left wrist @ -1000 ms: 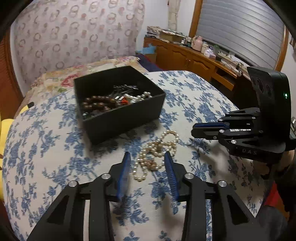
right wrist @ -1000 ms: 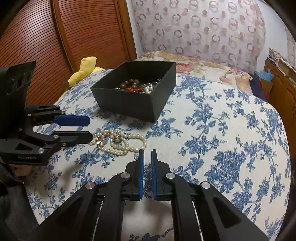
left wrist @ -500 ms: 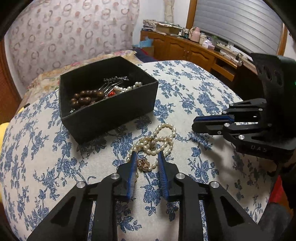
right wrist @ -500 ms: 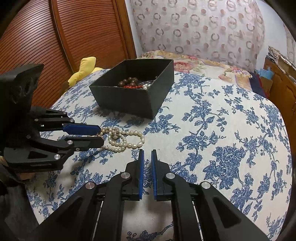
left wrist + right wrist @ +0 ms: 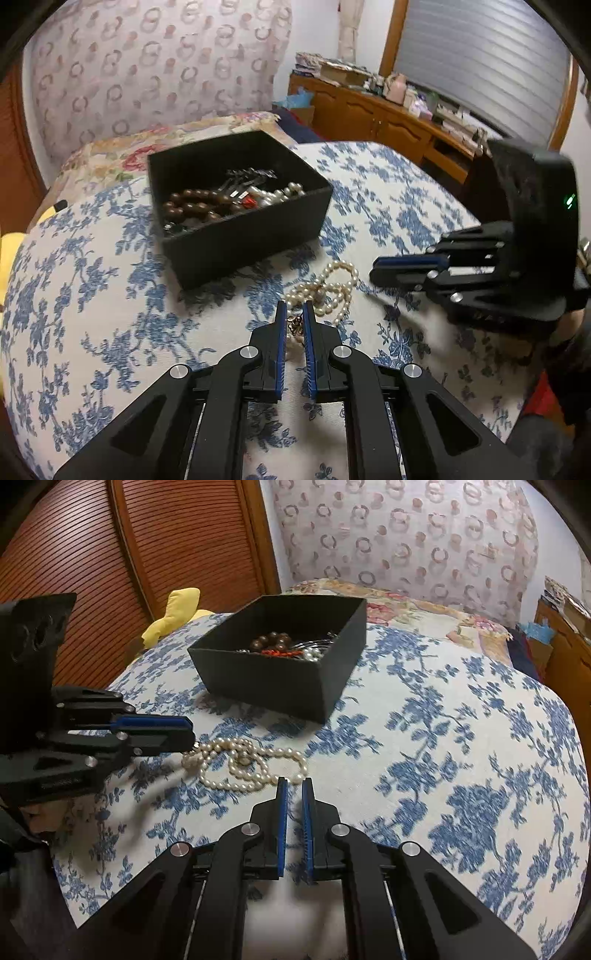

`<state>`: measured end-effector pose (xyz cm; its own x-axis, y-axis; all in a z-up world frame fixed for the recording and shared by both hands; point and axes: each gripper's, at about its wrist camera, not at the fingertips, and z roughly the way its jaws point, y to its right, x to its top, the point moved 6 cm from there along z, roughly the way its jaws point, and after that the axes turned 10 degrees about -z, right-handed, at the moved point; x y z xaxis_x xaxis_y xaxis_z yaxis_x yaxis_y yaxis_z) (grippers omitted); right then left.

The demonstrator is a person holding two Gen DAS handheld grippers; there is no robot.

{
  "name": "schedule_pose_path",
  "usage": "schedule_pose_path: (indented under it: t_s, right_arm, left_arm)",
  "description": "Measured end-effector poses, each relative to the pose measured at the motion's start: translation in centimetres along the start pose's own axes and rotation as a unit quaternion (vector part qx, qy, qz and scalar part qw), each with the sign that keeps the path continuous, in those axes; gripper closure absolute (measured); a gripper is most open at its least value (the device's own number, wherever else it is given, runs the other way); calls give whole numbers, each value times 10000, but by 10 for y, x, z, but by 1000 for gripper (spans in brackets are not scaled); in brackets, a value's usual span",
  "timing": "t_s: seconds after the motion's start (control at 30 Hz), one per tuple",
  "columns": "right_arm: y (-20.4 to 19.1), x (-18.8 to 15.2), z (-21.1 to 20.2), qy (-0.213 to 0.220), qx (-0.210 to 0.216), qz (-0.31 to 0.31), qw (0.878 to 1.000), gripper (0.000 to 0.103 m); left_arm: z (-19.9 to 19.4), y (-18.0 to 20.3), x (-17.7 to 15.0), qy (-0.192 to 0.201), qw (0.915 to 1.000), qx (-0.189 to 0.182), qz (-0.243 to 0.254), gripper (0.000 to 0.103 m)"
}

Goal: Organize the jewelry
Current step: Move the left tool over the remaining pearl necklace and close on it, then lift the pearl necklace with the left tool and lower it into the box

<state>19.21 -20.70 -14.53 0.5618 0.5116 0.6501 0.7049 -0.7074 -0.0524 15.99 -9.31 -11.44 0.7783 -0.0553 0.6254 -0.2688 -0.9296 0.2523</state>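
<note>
Pearl necklace, cream-white and looped over itself, lies on the blue-flowered bedspread just in front of a black jewelry box that already holds brown wooden beads and other pieces. My left gripper is at the strand's near end, its blue pads drawn close around the small gold clasp (whether they truly pinch it, I cannot tell). My right gripper hovers just short of the necklace's other side, fingers nearly together and holding nothing. The tangle stretches crosswise between my two grippers, and the box sits beyond it, up and slightly left of my left gripper. I judge the left the nearer hand to lift the strand toward the box.
</note>
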Motion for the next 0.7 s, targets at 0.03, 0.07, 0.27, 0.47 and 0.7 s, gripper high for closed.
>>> schedule_pose_path:
  t_s: [0.03, 0.07, 0.27, 0.47, 0.7]
  right_arm:
    - [-1, 2, 2, 4, 4, -7, 10000, 94]
    - [-1, 7, 5, 9, -9, -25, 10000, 94]
    - [3, 17, 18, -70, -177, -74, 9998, 94]
    - [5, 17, 25, -188, -269, -204, 9993, 92]
    - [1, 16, 26, -249, -398, -431, 9980, 97]
  left_arm:
    - [-2, -3, 1, 30, 10000, 14, -32, 95]
    - [-5, -6, 2, 69, 9999, 34, -65, 95]
    - [-15, -15, 9, 199, 9996, 111, -170, 95]
    - [-16, -18, 10, 240, 9995, 119, -195, 95]
    - [-21, -18, 14, 318, 9992, 120, -203, 95]
